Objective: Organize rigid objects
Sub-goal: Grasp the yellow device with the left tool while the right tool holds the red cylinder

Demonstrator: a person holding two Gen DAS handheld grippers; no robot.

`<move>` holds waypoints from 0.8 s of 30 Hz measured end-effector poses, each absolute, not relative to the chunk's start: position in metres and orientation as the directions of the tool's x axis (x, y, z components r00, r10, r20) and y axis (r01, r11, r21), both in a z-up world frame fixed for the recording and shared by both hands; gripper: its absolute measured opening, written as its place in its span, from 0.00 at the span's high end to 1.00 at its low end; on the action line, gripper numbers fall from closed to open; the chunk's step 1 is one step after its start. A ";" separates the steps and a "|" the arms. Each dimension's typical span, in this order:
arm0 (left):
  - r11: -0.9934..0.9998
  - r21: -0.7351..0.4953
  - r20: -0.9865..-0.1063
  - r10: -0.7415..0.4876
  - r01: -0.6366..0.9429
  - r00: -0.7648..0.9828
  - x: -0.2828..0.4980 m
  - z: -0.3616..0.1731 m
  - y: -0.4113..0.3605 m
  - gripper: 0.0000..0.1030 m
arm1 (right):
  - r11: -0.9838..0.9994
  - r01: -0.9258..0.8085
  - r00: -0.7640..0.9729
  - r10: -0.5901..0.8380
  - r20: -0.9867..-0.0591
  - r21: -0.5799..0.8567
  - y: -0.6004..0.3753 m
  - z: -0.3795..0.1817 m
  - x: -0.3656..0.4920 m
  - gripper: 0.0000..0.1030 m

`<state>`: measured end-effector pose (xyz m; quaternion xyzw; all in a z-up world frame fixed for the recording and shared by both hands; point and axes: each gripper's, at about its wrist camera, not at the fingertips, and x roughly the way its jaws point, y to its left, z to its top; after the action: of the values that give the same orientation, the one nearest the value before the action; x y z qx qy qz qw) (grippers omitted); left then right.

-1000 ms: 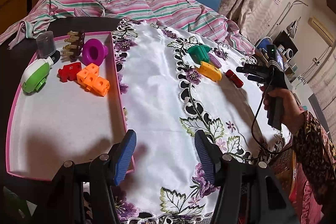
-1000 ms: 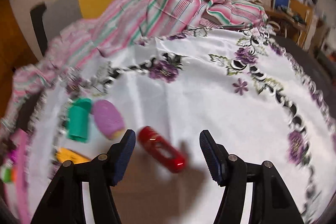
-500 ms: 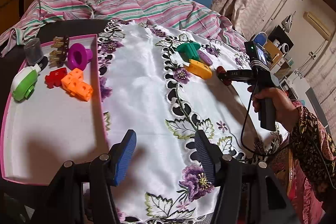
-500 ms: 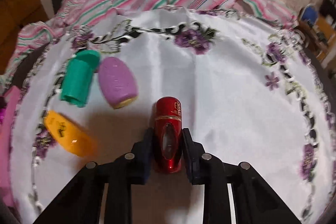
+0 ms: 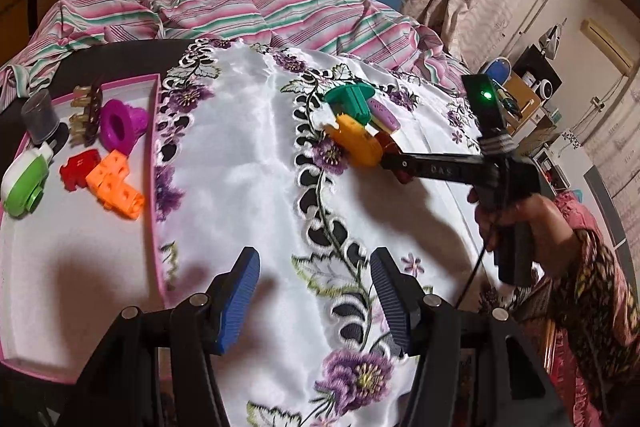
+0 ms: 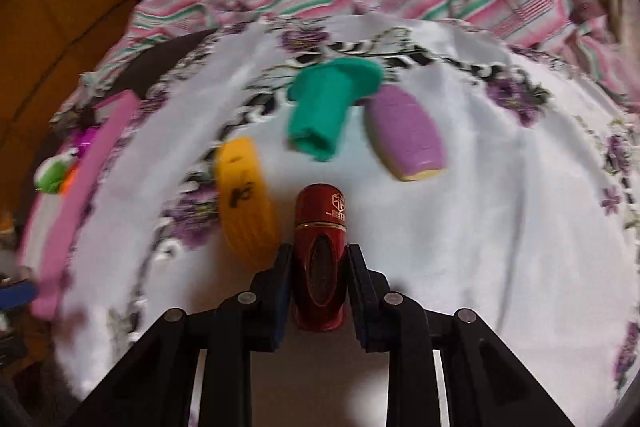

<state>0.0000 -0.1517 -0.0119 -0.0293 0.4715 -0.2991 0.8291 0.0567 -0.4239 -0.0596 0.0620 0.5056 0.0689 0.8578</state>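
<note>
Left wrist view: left gripper [image 5: 314,297] low in frame, jaws wide apart, nothing between the blue pads, poised over white embroidered tablecloth [image 5: 248,187]. Pink-rimmed tray [image 5: 157,187] at left edge of cloth, holding green-and-white item [image 5: 24,183], red block [image 5: 78,173], orange block [image 5: 116,187], purple ring piece [image 5: 120,125], brown clip [image 5: 86,111] and grey cup [image 5: 38,115]. Right gripper [image 5: 394,157] reaching in from the right, gripped by a hand [image 5: 524,223] in a patterned sleeve, fingers clamped on red cylinder [image 5: 388,143]. Yellow piece [image 5: 356,143] just beside that cylinder; green flanged piece [image 5: 352,101] and lilac capsule [image 5: 384,113] directly behind. Striped fabric [image 5: 240,11] bunched at far edge of table.

Right wrist view: right gripper [image 6: 318,279] closed tight on red cylinder [image 6: 320,251], pads pressing both sides, cap end pointing away. Yellow piece [image 6: 246,203] immediately left of cylinder; contact not determinable. Green flanged piece [image 6: 328,111] and lilac capsule [image 6: 406,135] farther out, side by side on tablecloth [image 6: 480,207]. Pink-rimmed tray [image 6: 88,179] at left margin, blurred
</note>
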 end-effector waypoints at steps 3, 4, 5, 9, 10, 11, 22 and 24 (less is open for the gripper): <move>0.822 -0.341 -0.767 -0.524 0.457 0.371 0.011 -0.011 -0.164 0.43 | 0.987 0.007 0.485 0.136 -0.864 0.159 -0.435 -0.058 0.056 0.75; 0.821 -0.340 -0.767 -0.524 0.458 0.370 0.013 -0.011 -0.170 0.43 | 0.990 0.042 0.476 0.099 -0.874 0.135 -0.440 -0.060 0.056 0.74; 0.820 -0.337 -0.768 -0.523 0.462 0.369 0.016 -0.011 -0.177 0.43 | 0.992 0.063 0.464 0.072 -0.883 0.114 -0.444 -0.063 0.057 0.74; 0.816 -0.305 -0.777 -0.511 0.491 0.367 0.031 -0.011 -0.209 0.40 | 0.992 0.100 0.443 0.021 -0.896 0.072 -0.450 -0.067 0.059 0.74; 0.816 -0.299 -0.781 -0.507 0.494 0.365 0.034 -0.011 -0.215 0.39 | 0.993 0.100 0.441 0.017 -0.897 0.068 -0.449 -0.067 0.060 0.74; 0.816 -0.295 -0.784 -0.504 0.497 0.362 0.039 -0.013 -0.224 0.39 | 0.994 0.097 0.441 0.011 -0.897 0.060 -0.448 -0.067 0.061 0.74; 0.854 -0.259 -0.840 -0.430 0.451 0.331 0.082 -0.041 -0.281 0.39 | 0.979 0.178 0.436 0.013 -0.900 0.100 -0.468 -0.068 0.062 0.74; 0.863 -0.248 -0.844 -0.415 0.440 0.339 0.090 -0.044 -0.289 0.39 | 0.976 0.192 0.433 0.007 -0.901 0.101 -0.471 -0.068 0.062 0.74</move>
<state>0.0902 -0.2895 -0.0444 0.0119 0.5123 -0.2612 0.8180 0.0615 -0.4713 -0.0678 0.0943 0.5295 -0.0550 0.8413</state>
